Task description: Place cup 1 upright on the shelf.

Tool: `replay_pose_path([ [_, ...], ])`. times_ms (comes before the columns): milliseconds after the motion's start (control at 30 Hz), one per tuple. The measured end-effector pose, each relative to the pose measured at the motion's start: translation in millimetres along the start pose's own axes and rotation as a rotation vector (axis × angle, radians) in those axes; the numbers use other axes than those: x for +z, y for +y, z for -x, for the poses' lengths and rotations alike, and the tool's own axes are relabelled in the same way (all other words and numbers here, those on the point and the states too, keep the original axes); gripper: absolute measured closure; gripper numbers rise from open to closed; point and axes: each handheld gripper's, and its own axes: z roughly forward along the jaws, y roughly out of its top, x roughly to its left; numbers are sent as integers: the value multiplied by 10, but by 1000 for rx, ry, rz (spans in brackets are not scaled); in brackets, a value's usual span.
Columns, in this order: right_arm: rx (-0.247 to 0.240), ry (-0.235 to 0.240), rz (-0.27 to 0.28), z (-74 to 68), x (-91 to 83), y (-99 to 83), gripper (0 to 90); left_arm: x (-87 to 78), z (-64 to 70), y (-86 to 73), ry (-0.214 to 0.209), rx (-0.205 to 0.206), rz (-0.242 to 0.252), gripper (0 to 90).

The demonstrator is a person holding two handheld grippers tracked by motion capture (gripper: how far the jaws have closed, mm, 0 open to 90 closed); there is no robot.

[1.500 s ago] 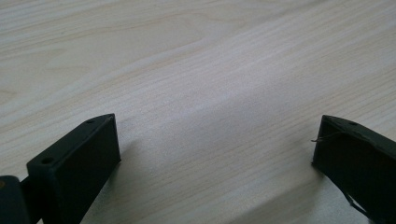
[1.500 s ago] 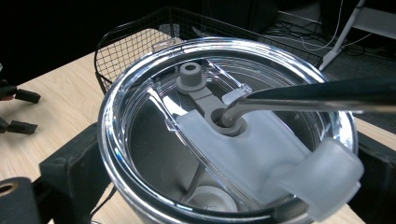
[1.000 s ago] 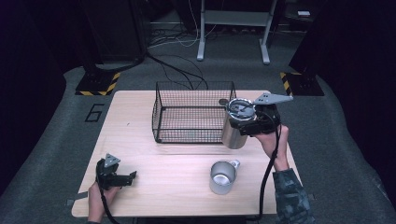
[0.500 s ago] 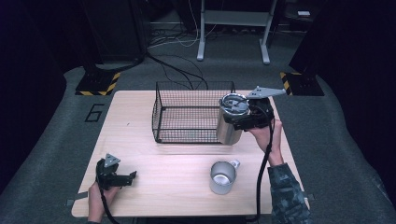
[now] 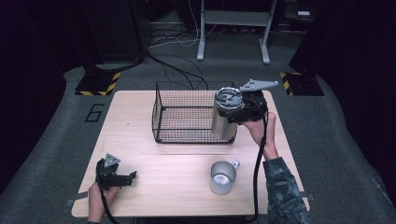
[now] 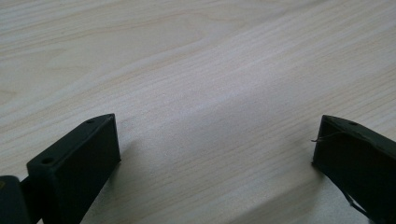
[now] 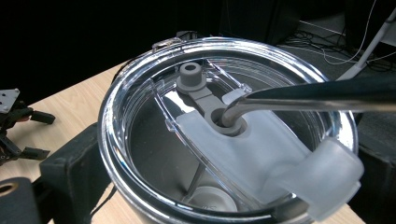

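My right gripper (image 5: 232, 110) is shut on a steel tumbler (image 5: 223, 125) with a clear lid and holds it, slightly tilted, at the front right corner of a black wire basket (image 5: 180, 139). In the right gripper view the jaws of the right gripper (image 7: 224, 191) clamp the tumbler just under its lid (image 7: 261, 140), and a bent metal straw (image 7: 303, 99) enters the lid's hole. At the table's front left, the left gripper (image 5: 129, 177) rests open, and its jaws (image 6: 215, 149) stand wide apart over bare wood.
A steel mug (image 5: 222, 177) with a small handle stands on the wooden table (image 5: 177, 163) in front of the tumbler. The basket looks to hold nothing. The left gripper (image 7: 14, 121) shows far off in the right gripper view. Dark floor and cables lie beyond the table.
The right gripper has carried the tumbler a little to the left and farther back, closer to the basket's corner. The left gripper has stayed put.
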Motion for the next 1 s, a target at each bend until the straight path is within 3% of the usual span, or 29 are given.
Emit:
replay_pose_path([
  [1000, -5, -22, 5, 88, 332, 280, 35, 0, 0, 0, 0, 0, 0, 2],
])
